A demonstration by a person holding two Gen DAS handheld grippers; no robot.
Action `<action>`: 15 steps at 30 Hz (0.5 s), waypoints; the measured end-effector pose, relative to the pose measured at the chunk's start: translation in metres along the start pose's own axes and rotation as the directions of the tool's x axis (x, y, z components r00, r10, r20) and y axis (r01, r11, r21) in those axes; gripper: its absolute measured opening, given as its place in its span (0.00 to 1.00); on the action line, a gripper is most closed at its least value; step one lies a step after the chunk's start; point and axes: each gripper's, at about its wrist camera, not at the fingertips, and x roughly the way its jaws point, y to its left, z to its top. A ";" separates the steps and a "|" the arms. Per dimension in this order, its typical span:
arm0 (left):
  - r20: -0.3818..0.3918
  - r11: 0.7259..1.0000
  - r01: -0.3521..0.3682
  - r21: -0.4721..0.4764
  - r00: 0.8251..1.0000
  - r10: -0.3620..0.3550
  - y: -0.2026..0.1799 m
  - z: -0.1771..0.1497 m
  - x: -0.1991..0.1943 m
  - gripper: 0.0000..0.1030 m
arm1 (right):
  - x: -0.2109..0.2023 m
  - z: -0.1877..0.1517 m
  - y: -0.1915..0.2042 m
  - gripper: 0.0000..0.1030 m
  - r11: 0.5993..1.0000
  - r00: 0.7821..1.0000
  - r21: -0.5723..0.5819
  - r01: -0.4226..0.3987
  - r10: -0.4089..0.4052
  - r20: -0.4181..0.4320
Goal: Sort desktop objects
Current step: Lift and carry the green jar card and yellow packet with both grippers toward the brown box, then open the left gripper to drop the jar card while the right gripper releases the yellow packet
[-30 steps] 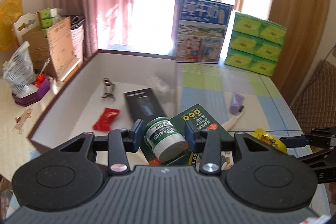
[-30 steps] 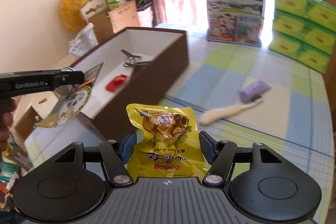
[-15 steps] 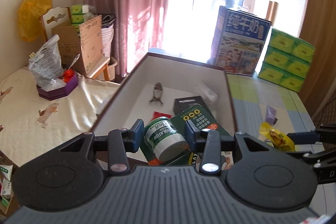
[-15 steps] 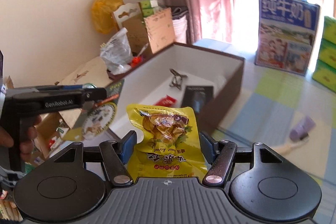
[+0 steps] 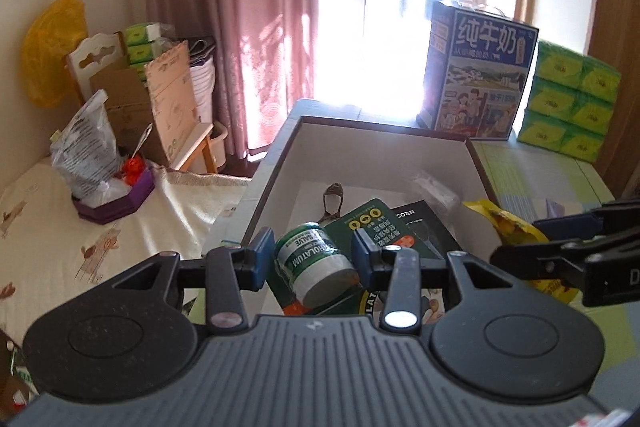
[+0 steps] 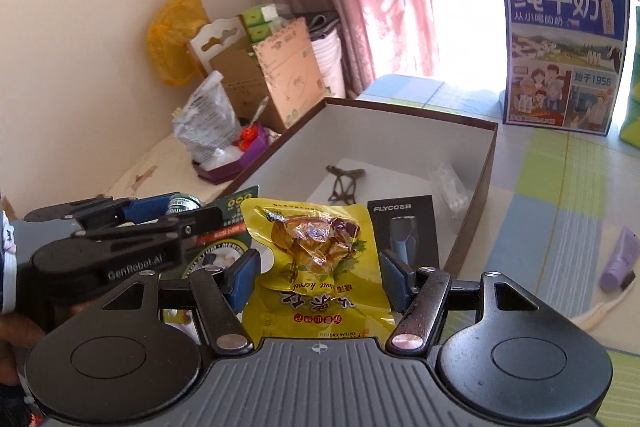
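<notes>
Left gripper (image 5: pixel 314 259): angled down over box (image 5: pixel 384 135) near edge, clamped on salve jar (image 5: pixel 316 263).
Jar axis: 11-to-5 o'clock, base toward camera.
Right gripper (image 6: pixel 318 273): angled down, gripping yellow snack pouch (image 6: pixel 316 259); pouch upright, top toward 12 o'clock.

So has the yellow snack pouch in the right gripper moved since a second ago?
Yes. The yellow snack pouch, clamped in the right gripper, has travelled left, from beside the brown white-lined box to over its open near end.
</notes>
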 end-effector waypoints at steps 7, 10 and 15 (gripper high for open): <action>-0.064 0.991 0.060 0.119 0.997 -0.053 -0.002 0.004 0.049 0.36 | 0.034 0.007 -0.008 0.60 0.998 0.998 0.031 0.053 -0.052 -0.036; -0.099 0.983 0.082 0.166 0.993 -0.066 -0.001 0.003 0.068 0.36 | 0.046 0.005 -0.010 0.60 0.997 0.996 0.030 0.072 -0.070 -0.060; -0.144 0.967 0.116 0.226 0.986 -0.085 0.001 0.004 0.091 0.36 | 0.063 0.002 -0.012 0.60 0.994 0.991 0.025 0.105 -0.103 -0.085</action>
